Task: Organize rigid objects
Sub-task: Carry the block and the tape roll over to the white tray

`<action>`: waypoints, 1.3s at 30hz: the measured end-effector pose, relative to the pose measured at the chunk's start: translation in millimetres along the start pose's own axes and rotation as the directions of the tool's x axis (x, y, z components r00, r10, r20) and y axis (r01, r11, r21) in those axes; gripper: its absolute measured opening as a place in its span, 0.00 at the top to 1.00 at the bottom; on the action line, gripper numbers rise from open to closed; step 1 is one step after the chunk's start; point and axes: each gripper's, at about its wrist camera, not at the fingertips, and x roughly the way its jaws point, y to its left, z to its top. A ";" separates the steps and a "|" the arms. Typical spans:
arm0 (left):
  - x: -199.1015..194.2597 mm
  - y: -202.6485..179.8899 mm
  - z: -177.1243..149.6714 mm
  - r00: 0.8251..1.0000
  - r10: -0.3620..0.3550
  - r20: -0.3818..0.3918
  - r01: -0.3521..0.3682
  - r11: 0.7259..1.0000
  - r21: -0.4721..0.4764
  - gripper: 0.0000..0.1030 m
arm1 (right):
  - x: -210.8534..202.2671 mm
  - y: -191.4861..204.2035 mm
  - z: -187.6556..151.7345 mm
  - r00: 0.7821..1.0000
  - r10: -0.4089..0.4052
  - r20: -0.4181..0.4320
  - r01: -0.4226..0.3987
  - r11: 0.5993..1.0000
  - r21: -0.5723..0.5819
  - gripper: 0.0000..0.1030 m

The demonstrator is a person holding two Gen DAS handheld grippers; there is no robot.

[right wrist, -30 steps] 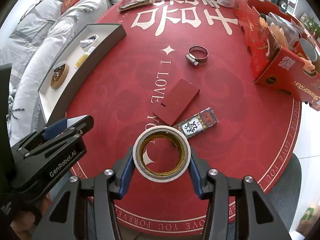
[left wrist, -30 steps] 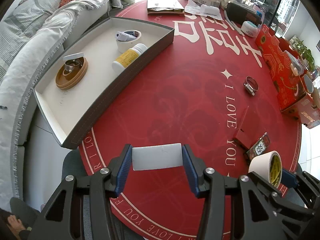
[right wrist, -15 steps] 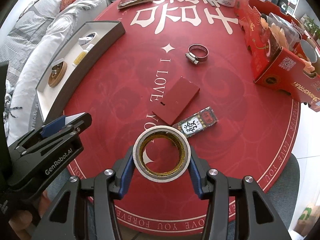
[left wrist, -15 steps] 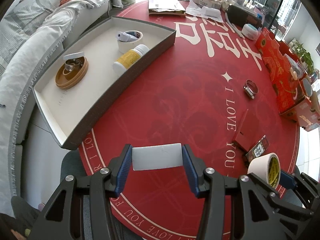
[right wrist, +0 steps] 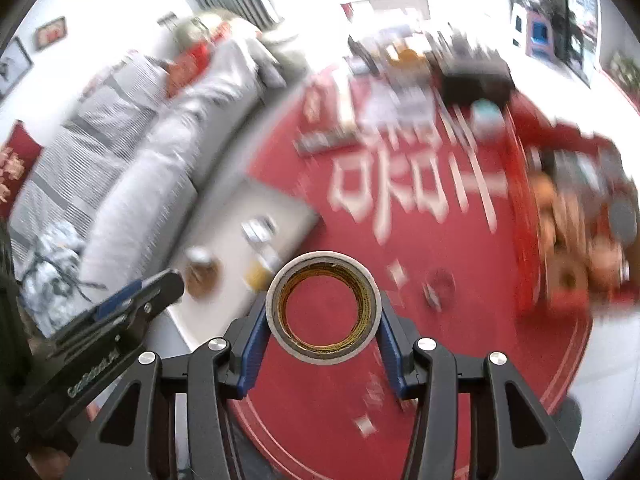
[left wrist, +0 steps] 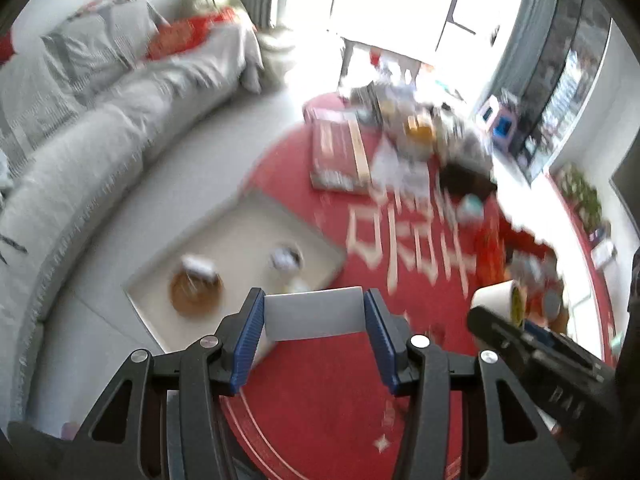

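blurred red round table (left wrist: 320, 400) with white lettering spreads below both claws, a grey sofa (left wrist: 80, 160) curving along its far side. left gripper (left wrist: 314, 330) is clamped on a flat white card (left wrist: 314, 312), its blue pads pressed to the card's two short edges, and right gripper (right wrist: 322, 330) is clamped on a roll of tape (right wrist: 323, 306), hole facing the camera. beyond them a shallow white tray (left wrist: 240, 232) sits at the table's sofa-side edge, holding a round wooden disc (left wrist: 196, 292) and small blurred items.
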 end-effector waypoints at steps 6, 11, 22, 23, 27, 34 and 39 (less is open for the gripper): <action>-37.6 35.5 61.7 0.993 0.033 0.110 -0.024 0.996 -0.081 0.48 | -29.7 42.9 71.4 0.993 0.066 0.103 -0.061 0.997 -0.043 0.51; -52.4 70.1 93.2 0.974 0.136 0.181 -0.110 0.983 -0.149 0.48 | -37.7 79.6 113.1 0.985 0.099 0.144 -0.085 0.991 -0.101 0.51; 82.9 112.3 43.4 0.969 0.238 -0.066 -0.247 0.951 -0.184 0.48 | 78.4 113.9 114.3 0.996 0.072 -0.045 -0.078 0.985 -0.151 0.51; 94.7 113.9 37.3 0.967 0.238 -0.093 -0.251 0.950 -0.186 0.48 | 96.6 113.1 106.7 0.994 0.069 -0.086 -0.081 0.986 -0.146 0.51; 137.6 118.0 18.4 0.954 0.239 -0.181 -0.271 0.946 -0.176 0.48 | 152.6 110.4 86.1 0.979 0.025 -0.201 -0.056 0.988 -0.147 0.51; 180.3 120.3 21.0 0.939 0.263 -0.219 -0.298 0.943 -0.146 0.48 | 209.4 100.8 79.0 0.959 -0.019 -0.283 -0.025 0.989 -0.149 0.51; 203.9 121.7 26.6 0.934 0.267 -0.237 -0.304 0.943 -0.135 0.48 | 232.0 99.8 78.8 0.950 -0.022 -0.311 -0.022 0.990 -0.138 0.51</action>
